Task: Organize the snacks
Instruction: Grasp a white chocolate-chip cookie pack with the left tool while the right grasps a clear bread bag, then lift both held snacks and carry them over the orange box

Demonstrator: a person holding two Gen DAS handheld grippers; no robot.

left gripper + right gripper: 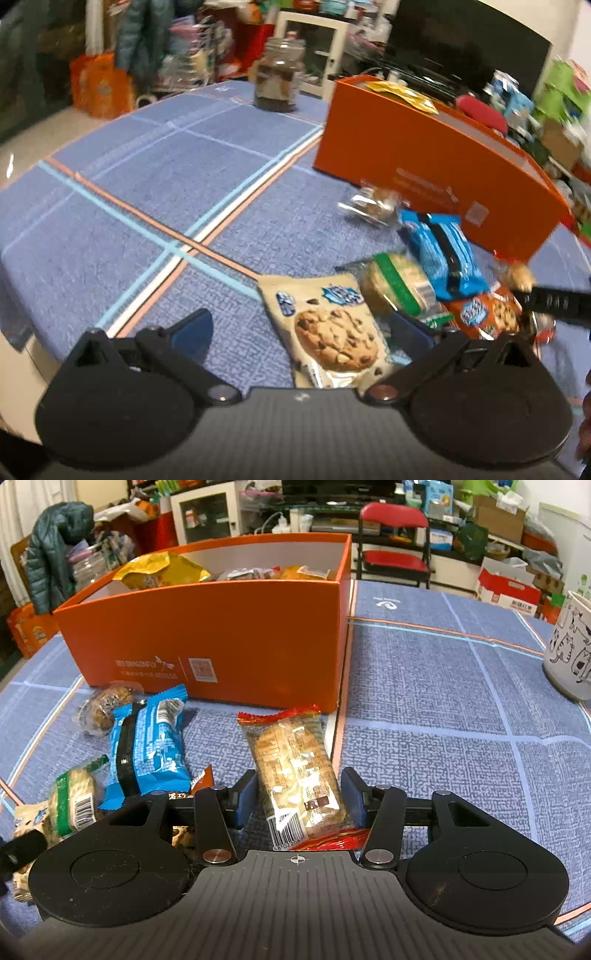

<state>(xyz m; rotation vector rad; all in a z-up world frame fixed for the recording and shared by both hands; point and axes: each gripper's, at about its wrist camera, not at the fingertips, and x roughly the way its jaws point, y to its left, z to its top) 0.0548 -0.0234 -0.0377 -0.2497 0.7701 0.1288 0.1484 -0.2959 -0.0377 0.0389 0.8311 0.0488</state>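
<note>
An orange box (424,155) (207,627) stands on the blue tablecloth with several snacks inside. In front of it lie a blue packet (443,254) (147,738), a green-banded round pastry (395,284) (74,801), a clear-wrapped pastry (373,205) (103,705) and an orange cookie packet (484,314). My left gripper (303,328) is open wide, with a beige chocolate-chip cookie packet (332,332) lying between its fingers, untouched by the pads. My right gripper (299,797) is shut on a clear cracker packet with red ends (295,771), which points toward the box.
A glass jar with a dark filling (280,77) stands at the far side of the table. A white mug with cat drawings (572,646) sits at the right edge. A red chair (395,535) and cluttered shelves are beyond the table.
</note>
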